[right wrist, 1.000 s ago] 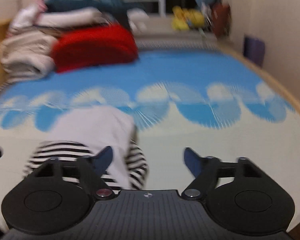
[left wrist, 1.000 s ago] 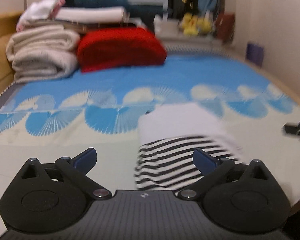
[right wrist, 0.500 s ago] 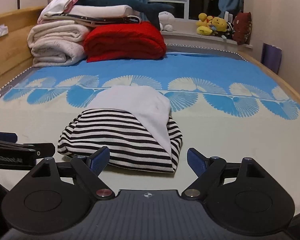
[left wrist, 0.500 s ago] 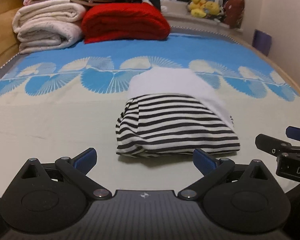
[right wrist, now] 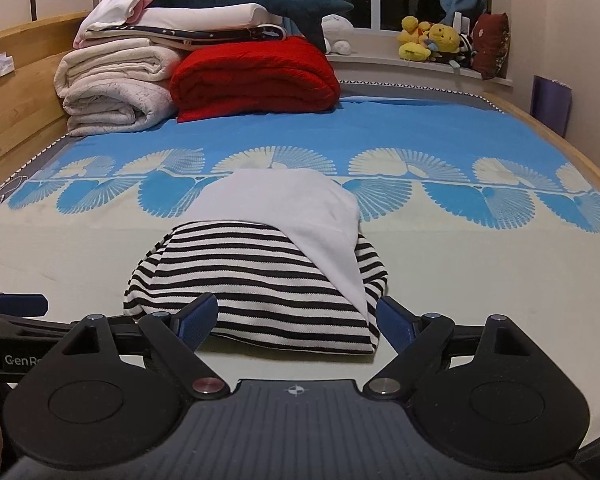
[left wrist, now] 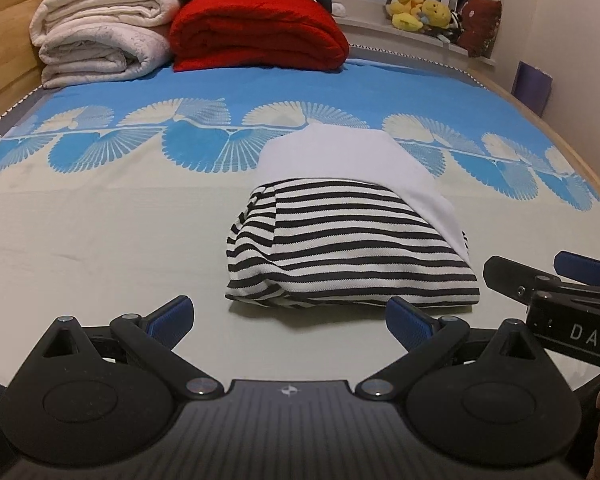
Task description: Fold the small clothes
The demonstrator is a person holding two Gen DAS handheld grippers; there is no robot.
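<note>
A small black-and-white striped garment [left wrist: 340,252] with a white panel [left wrist: 352,160] lies folded on the bed, also in the right wrist view [right wrist: 252,280]. My left gripper [left wrist: 288,318] is open and empty, just short of the garment's near edge. My right gripper [right wrist: 296,316] is open and empty, its fingers either side of the garment's near right corner. The right gripper shows at the right edge of the left wrist view [left wrist: 548,284]; the left gripper shows at the left edge of the right wrist view [right wrist: 12,312].
Folded white blankets [right wrist: 116,88] and a red blanket [right wrist: 256,76] are stacked at the head of the bed. A wooden frame [right wrist: 16,100] runs along the left. Plush toys [right wrist: 432,42] sit on the window sill. A purple bag [right wrist: 550,104] stands by the right wall.
Both grippers have drawn back low toward the near side of the bed and steadied. The garment lies still and folded. Both grippers stay open.
</note>
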